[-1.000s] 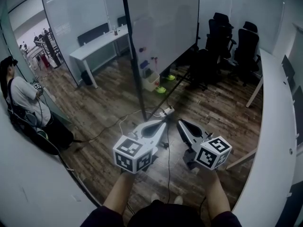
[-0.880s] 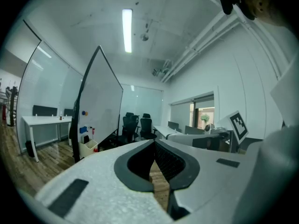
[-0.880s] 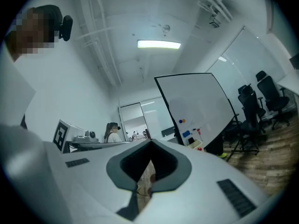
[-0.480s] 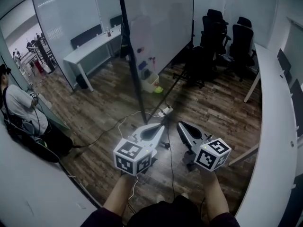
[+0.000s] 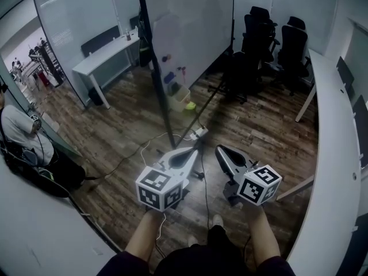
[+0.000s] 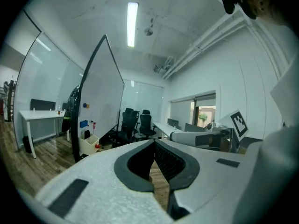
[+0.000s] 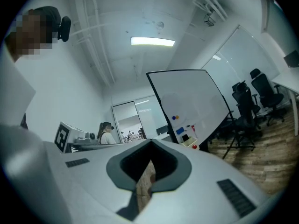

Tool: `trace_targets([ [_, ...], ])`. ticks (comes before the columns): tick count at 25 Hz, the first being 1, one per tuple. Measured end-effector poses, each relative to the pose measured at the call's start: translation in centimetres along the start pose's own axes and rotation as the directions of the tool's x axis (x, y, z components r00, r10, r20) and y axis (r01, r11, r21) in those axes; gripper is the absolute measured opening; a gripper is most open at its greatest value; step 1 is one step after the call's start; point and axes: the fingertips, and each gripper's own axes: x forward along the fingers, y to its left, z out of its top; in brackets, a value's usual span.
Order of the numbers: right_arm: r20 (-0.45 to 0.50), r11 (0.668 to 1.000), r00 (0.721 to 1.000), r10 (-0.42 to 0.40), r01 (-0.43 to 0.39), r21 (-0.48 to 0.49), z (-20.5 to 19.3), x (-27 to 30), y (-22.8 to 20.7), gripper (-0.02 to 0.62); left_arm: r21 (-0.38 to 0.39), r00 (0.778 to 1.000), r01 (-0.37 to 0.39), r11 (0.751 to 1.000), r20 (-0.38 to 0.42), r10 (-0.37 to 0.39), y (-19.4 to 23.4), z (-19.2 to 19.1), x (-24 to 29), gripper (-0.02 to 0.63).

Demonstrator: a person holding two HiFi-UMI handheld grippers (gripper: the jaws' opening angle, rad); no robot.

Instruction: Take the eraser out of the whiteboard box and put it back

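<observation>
A whiteboard on a dark stand rises ahead of me. At its foot a pale open box holds small items, too far away to make out. A blue block, possibly the eraser, sticks to the board above the box. My left gripper and right gripper are held side by side low in the head view, both shut and empty, well short of the board. The left gripper view shows its jaws meeting, with the box far off. The right gripper view shows its closed tips and the box.
Cables and a power strip lie on the wood floor between me and the board. Black office chairs crowd the right. A white desk stands back left, a long white counter runs along the right, and a person stands at the far left.
The whiteboard and box have drawn slightly nearer and lower in the head view. The person at the left has slid toward the frame edge. Both grippers stay shut, side by side.
</observation>
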Motion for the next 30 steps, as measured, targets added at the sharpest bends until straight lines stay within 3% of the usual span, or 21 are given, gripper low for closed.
trace_targets([
  [17,-0.032,0.998,0.998,0.054,-0.054,0.008,2.6,4.4,-9.1,0.003,-0.016,0.999,-0.054,0.998,-0.007,0.054,3.7,1.3,9.4,0.005],
  [30,-0.068,0.987,0.984,0.163,-0.161,0.031,4.1,6.9,-14.0,0.003,-0.034,0.986,-0.163,0.986,-0.028,0.162,5.6,1.7,14.4,0.005],
])
